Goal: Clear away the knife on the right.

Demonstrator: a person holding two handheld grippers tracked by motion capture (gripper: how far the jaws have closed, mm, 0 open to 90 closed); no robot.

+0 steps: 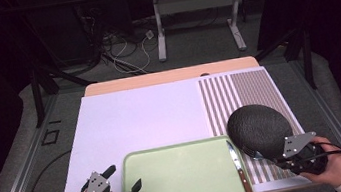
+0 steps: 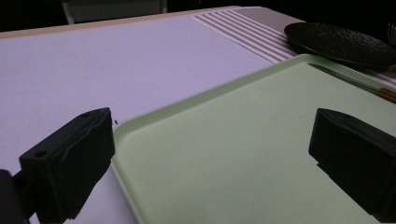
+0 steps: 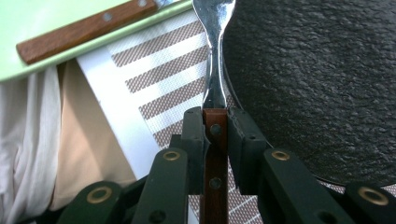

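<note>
Table [image 1: 126,120] with white cover, striped mat [image 1: 249,92]; cables on floor behind; right gripper [image 3: 215,122] clamped on fork [image 3: 214,56] by dark plate [image 1: 259,129]; left gripper [image 1: 122,179] wide open over green tray [image 1: 180,180], holding nothing.

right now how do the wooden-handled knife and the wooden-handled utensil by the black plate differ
The wooden-handled knife lies free on the green tray; the wooden-handled utensil is clamped in the right gripper. The knife lies on the tray's right side; the utensil runs beside the black plate. Both have riveted brown wooden handles.
</note>
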